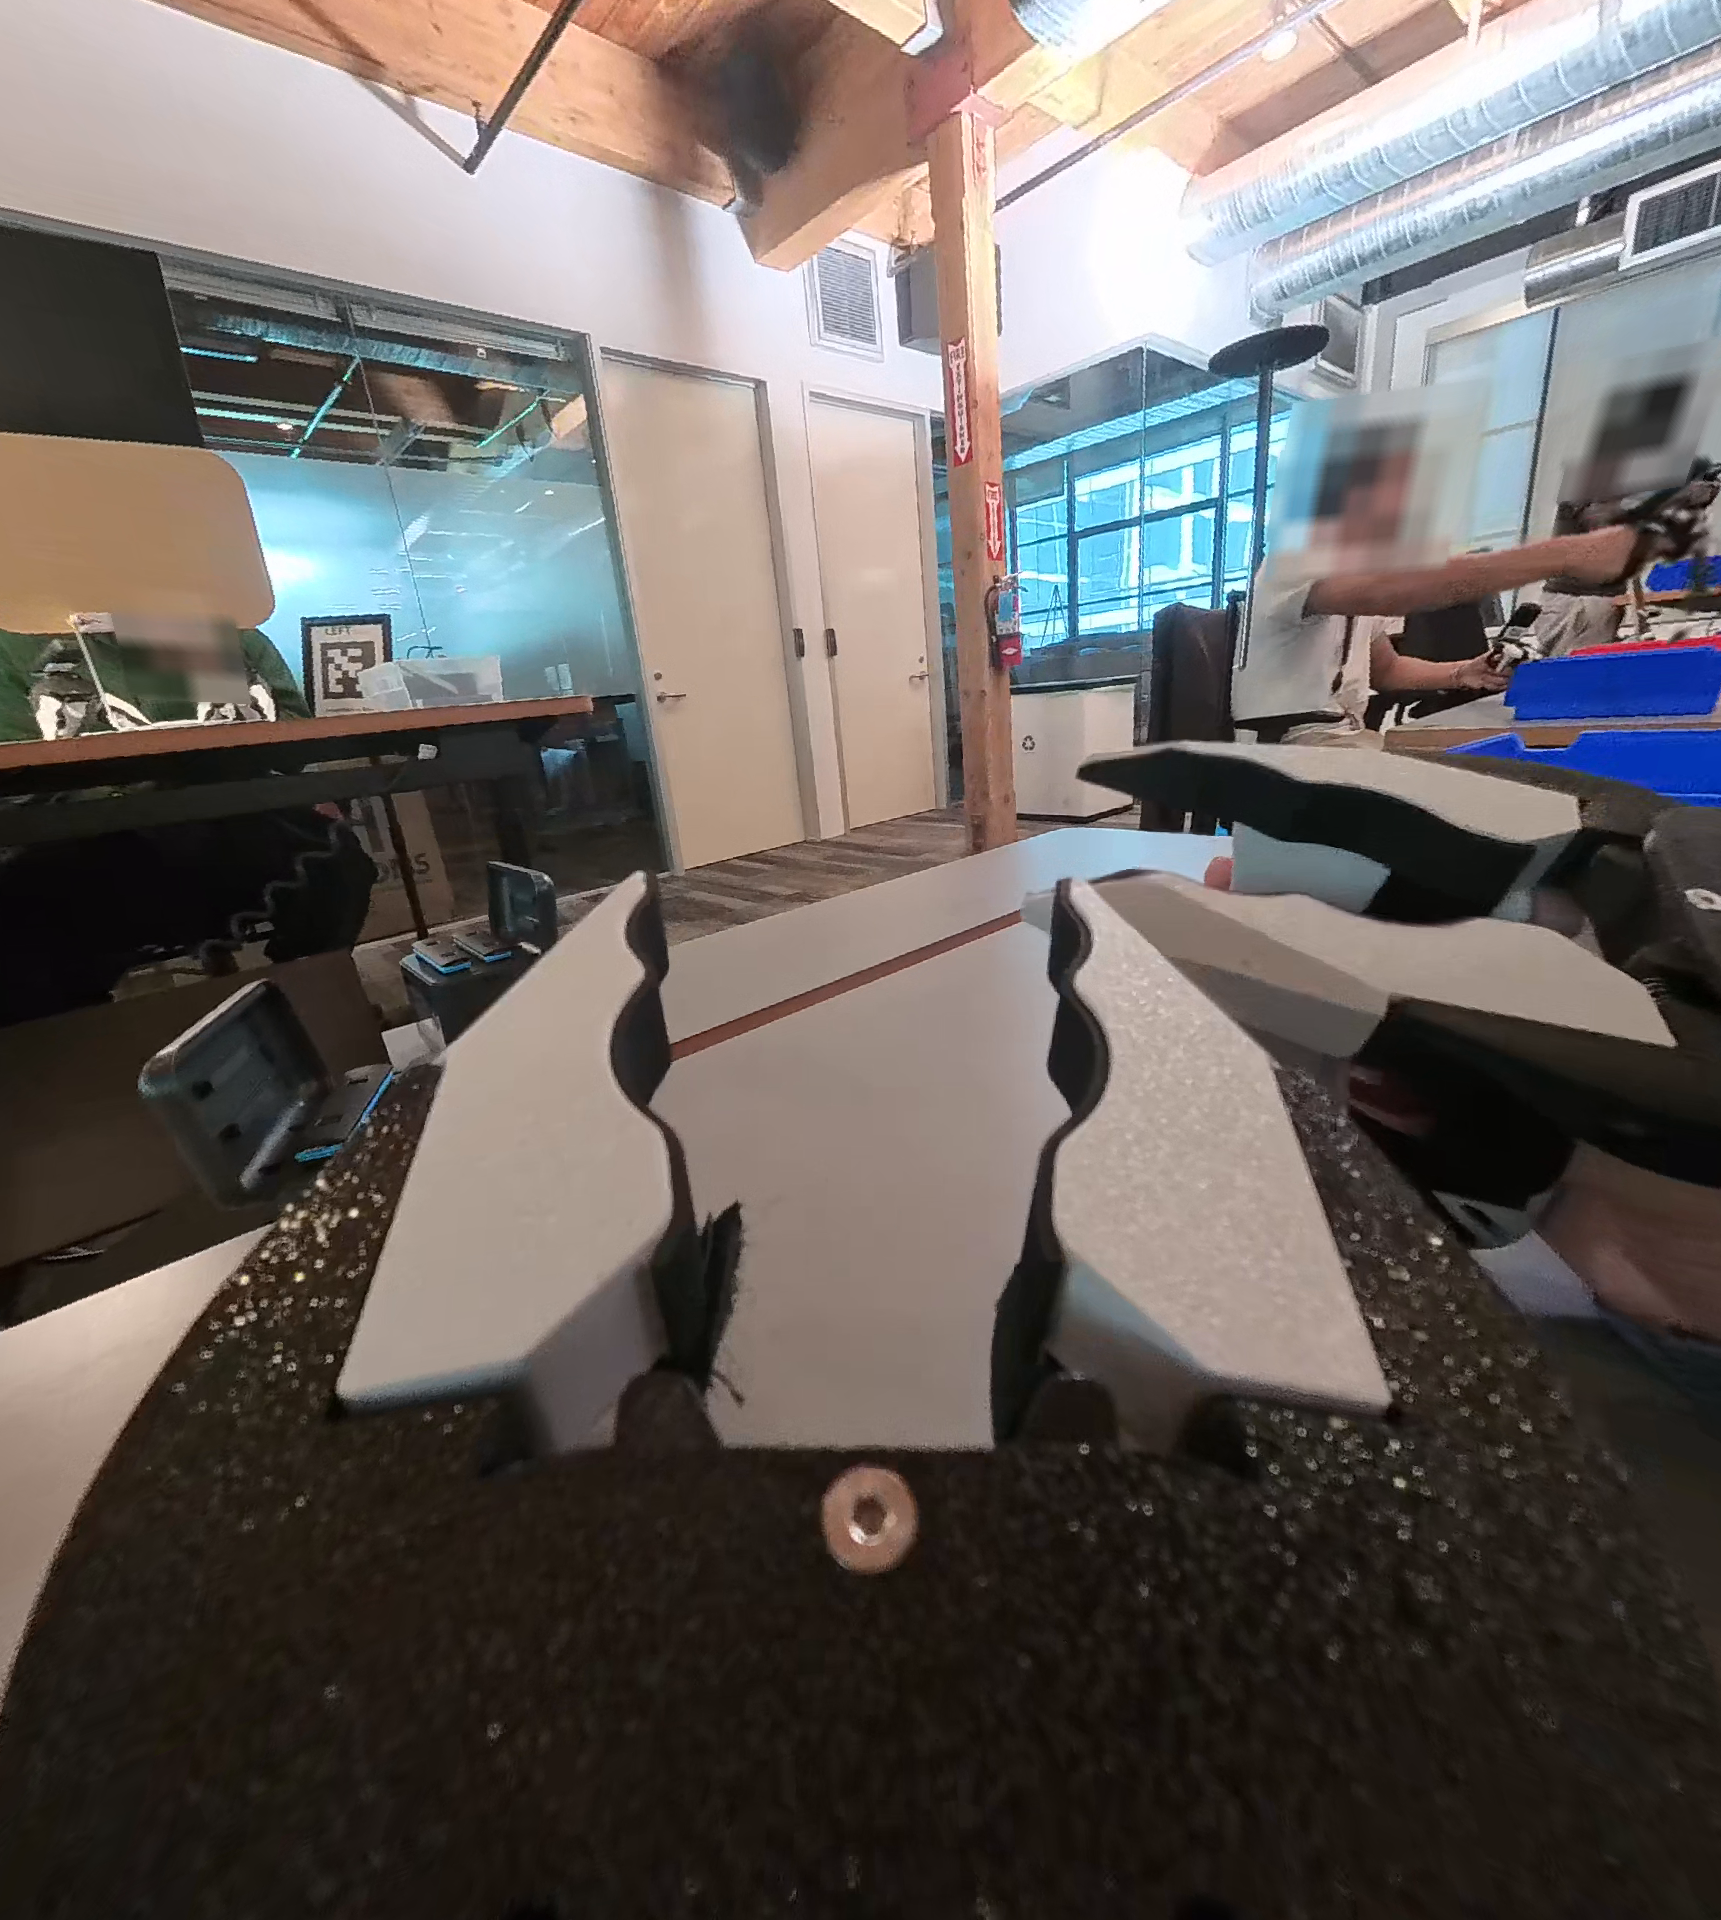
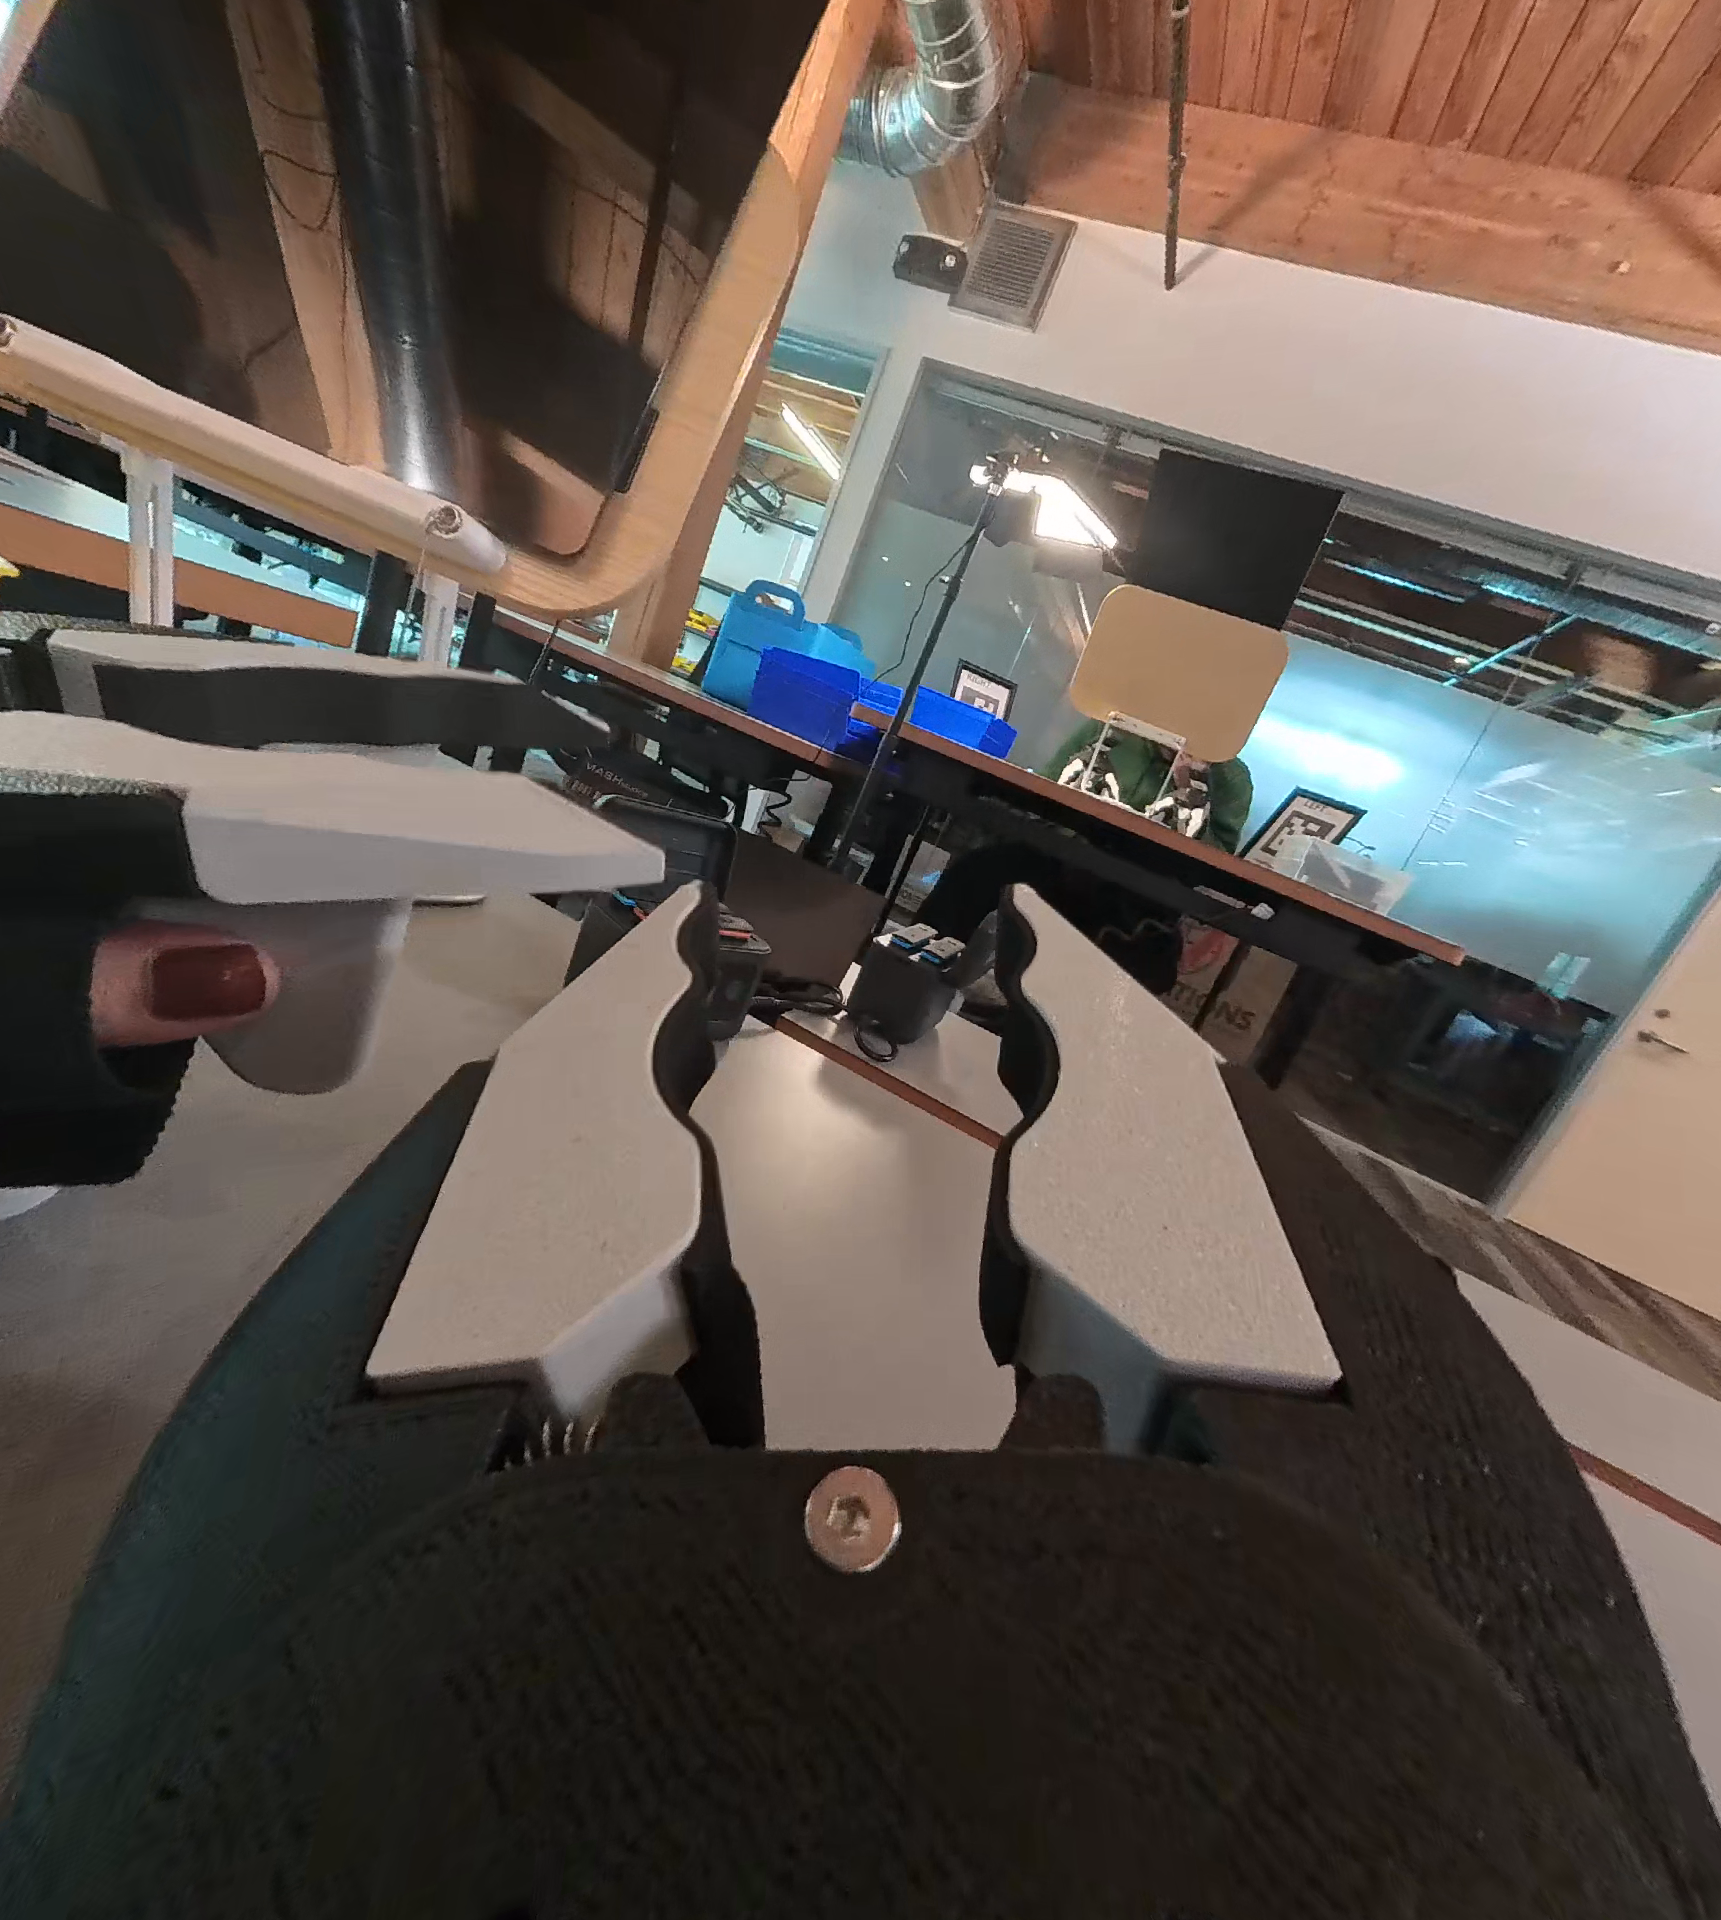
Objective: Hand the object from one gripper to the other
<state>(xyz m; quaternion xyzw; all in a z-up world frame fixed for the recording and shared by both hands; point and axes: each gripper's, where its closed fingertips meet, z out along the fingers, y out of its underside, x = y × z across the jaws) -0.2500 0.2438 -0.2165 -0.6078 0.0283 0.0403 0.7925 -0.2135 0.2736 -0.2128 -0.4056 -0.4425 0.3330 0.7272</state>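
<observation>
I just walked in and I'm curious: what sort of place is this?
Probably a shared office or lab workspace: long desks with people seated at them, blue storage bins, glass-walled rooms, and exposed metal ducts under a timber ceiling.

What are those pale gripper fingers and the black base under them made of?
The fingers look like matte light-grey printed plastic: the surface is finely grained. Black wavy liners on their inner edges may be rubber. The base seems rough black plastic, speckled and sparkly, with a metal screw.
</observation>
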